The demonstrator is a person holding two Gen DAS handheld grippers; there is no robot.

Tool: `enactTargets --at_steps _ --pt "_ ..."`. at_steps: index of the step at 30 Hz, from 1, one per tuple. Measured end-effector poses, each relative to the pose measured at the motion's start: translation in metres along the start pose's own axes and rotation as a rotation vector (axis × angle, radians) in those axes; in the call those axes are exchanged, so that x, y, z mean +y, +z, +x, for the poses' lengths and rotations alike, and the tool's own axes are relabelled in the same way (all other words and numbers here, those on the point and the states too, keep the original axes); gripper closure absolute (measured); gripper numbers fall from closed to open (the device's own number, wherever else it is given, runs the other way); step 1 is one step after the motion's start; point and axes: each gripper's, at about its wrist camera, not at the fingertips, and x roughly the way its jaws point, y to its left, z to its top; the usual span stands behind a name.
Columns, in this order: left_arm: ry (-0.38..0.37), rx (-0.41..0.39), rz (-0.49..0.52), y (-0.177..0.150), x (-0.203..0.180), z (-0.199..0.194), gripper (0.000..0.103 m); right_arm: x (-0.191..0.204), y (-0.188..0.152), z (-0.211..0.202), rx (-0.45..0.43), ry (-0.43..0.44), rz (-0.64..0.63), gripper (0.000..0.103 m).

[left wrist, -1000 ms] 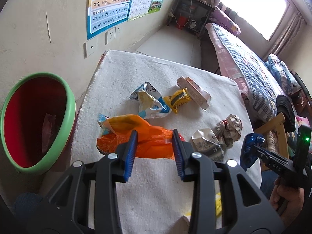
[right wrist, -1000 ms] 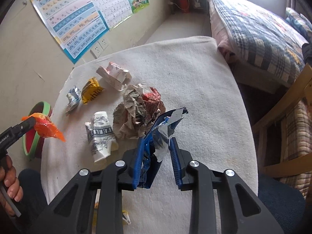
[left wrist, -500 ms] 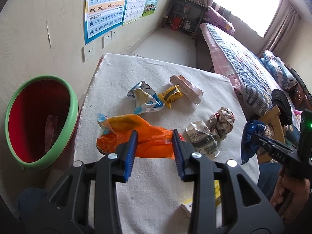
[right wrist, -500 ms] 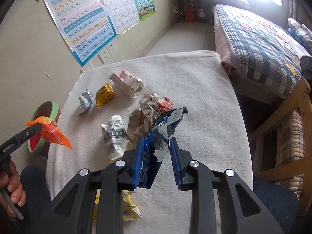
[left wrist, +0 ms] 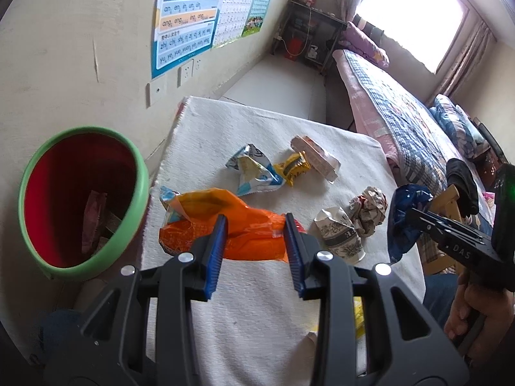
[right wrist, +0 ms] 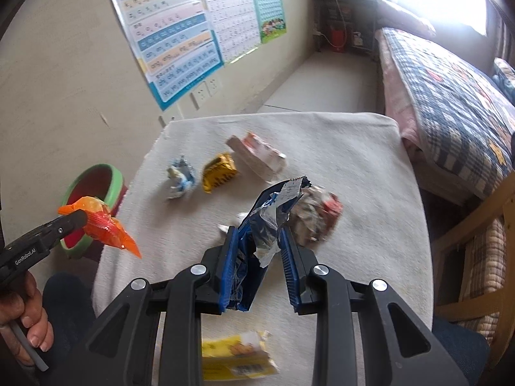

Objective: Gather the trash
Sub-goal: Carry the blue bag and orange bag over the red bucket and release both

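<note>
Since a second ago both grippers have lifted away from the table (left wrist: 264, 315): the litter on the cloth looks smaller and further off, and a yellow packet (right wrist: 236, 357) at the near edge has come into the right wrist view. The grips themselves have not changed.

The left gripper (left wrist: 256, 251) is clenched on an orange bag (left wrist: 225, 225), crumpled and glossy, with a paler yellow-orange top and a blue-white corner; it hangs above the table's near left part, at about 3 o'clock from the bin (left wrist: 141, 193). The right gripper (right wrist: 257, 257) is clenched on a blue wrapper (right wrist: 267, 212), torn open with its silver lining showing, held above the table's middle; in the left wrist view it sits at 3 o'clock.

Counted on the table: one blue-and-white wrapper (left wrist: 254, 170), one small yellow wrapper (left wrist: 294, 167), one pink-and-white carton (left wrist: 317, 157) lying on its side, one crushed paper cup (left wrist: 339, 238), one ball of crumpled paper (left wrist: 368, 206), and the yellow packet. That makes six lying loose and two held.

There is one bin, red inside with a green rim, standing at 9 o'clock beside the table against the wall; some litter lies in it. Two posters (right wrist: 173, 38) hang on the wall at 11 o'clock.
</note>
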Motion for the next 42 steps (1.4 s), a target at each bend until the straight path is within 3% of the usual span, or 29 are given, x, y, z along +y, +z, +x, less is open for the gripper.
enactTargets --at_steps 13,29,42 --pt "0.069 -0.064 -0.024 0.005 0.044 -0.027 0.069 0.072 0.016 0.014 -0.012 0.096 -0.107 0.076" --pt "0.178 -0.112 -0.160 0.003 0.137 -0.061 0.069 0.191 0.041 0.042 -0.011 0.246 -0.273 0.076" --pt "0.203 -0.124 -0.230 -0.001 0.193 -0.071 0.069 0.271 0.059 0.071 0.000 0.320 -0.350 0.076"
